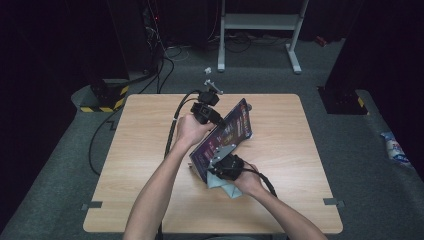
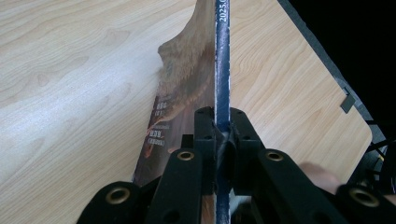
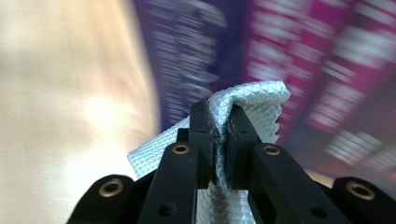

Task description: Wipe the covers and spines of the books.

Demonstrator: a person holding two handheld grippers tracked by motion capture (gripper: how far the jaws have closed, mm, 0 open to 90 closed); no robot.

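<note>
On table [image 1: 150, 150]: tilted glossy purple-magenta magazine [image 1: 231, 131]

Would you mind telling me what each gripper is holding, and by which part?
The left gripper clamps the magazine by its thin edge; the right gripper pinches a bunched fold of the grey cloth.

My grippers are black: the left gripper [image 2: 222, 119] shows brass-ringed screw holes on its linkages, and a black cable [image 1: 172, 132] trails behind it.
</note>
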